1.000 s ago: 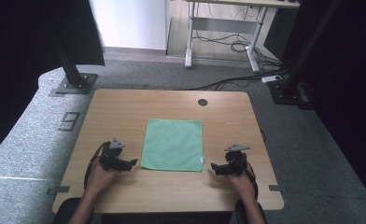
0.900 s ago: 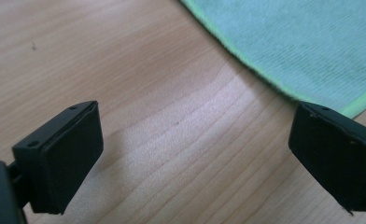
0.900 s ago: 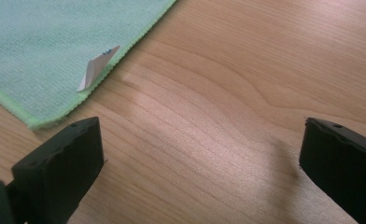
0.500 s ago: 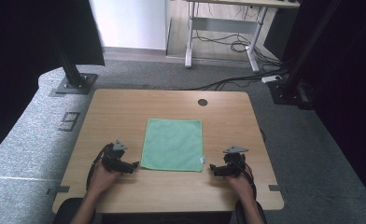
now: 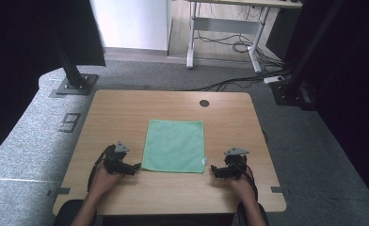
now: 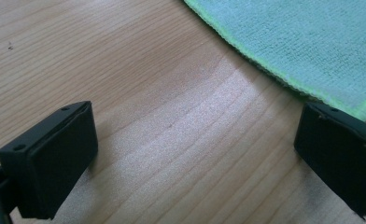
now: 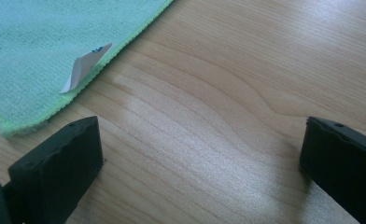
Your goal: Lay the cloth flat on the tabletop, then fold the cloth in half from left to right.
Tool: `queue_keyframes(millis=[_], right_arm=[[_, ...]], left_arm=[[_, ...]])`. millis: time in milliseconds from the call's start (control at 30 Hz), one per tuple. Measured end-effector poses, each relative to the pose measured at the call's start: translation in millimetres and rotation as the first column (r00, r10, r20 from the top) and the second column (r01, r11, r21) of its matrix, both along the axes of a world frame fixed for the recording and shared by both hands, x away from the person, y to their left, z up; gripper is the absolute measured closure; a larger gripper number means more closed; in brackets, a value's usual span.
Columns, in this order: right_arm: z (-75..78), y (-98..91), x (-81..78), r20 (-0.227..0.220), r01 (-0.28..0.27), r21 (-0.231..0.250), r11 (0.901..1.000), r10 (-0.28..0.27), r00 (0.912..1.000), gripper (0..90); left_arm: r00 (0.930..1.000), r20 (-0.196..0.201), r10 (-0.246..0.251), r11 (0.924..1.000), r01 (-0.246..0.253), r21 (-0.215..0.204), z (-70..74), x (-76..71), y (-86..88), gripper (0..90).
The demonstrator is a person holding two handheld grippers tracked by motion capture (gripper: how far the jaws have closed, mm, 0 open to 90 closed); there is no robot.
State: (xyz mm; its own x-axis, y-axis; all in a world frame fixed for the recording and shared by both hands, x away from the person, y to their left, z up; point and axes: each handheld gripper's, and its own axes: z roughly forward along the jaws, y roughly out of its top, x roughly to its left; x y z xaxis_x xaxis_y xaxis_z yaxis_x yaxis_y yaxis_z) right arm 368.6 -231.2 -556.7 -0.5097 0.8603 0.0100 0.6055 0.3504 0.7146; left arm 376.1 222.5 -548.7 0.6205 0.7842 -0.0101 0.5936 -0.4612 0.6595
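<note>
Both tongs [image 5: 136, 166] [image 5: 213, 170] seemingly edged nearer the cloth [image 5: 174, 145].

Left tool [image 5: 136, 166] low, jaws spread wide, right tool [image 5: 214, 170] low, jaws spread wide

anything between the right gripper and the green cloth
Nothing: a short stretch of bare table separates the open right gripper from the green cloth and its white tag, seen in the right gripper view.

A single dark figure, reading as a "9", is marked on the grey floor [image 5: 27, 141] at the left of the high view, just beside the worktop [image 5: 126, 108]; the white tag [image 7: 85, 65] on the green cloth [image 7: 36, 42] bears a dark mark too small to read.
</note>
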Motion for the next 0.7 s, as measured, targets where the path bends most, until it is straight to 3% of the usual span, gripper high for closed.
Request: queue_keyframes(millis=[333, 433, 500, 567, 700], right_arm=[[0.0, 0.1, 0.0, 0.0, 0.0, 0.0, 1.0, 0.0, 1.0, 0.0], [0.0, 0.4, 0.1, 0.001, 0.003, 0.0, 1.0, -0.003, 1.0, 0.0], [0.2, 0.5, 0.2, 0.0, 0.004, -0.002, 1.0, -0.004, 1.0, 0.0], [0.3, 0.6, 0.4, -0.001, 0.004, -0.001, 1.0, -0.004, 1.0, 0.0], [1.0, 1.3, 0.6, -0.009, 0.002, -0.002, 1.0, -0.002, 1.0, 0.0]], left_arm=[[1.0, 0.0, 0.0, 1.0, 0.0, 0.001, 0.0, 1.2, 0.0, 0.0], [0.9998, -0.011, 0.017, 0.9998, -0.017, 0.012, 2.0, 4.4, -0.3, 0.9], [0.9996, 0.004, 0.028, 0.9995, -0.028, 0.016, 3.7, 6.0, -0.1, 2.0], [0.9994, 0.022, 0.029, 0.9995, -0.029, -0.01, 8.1, 7.5, -0.4, 1.9], [0.9993, 0.029, 0.026, 0.9994, -0.025, -0.023, 10.2, 8.8, -2.2, 1.8]])
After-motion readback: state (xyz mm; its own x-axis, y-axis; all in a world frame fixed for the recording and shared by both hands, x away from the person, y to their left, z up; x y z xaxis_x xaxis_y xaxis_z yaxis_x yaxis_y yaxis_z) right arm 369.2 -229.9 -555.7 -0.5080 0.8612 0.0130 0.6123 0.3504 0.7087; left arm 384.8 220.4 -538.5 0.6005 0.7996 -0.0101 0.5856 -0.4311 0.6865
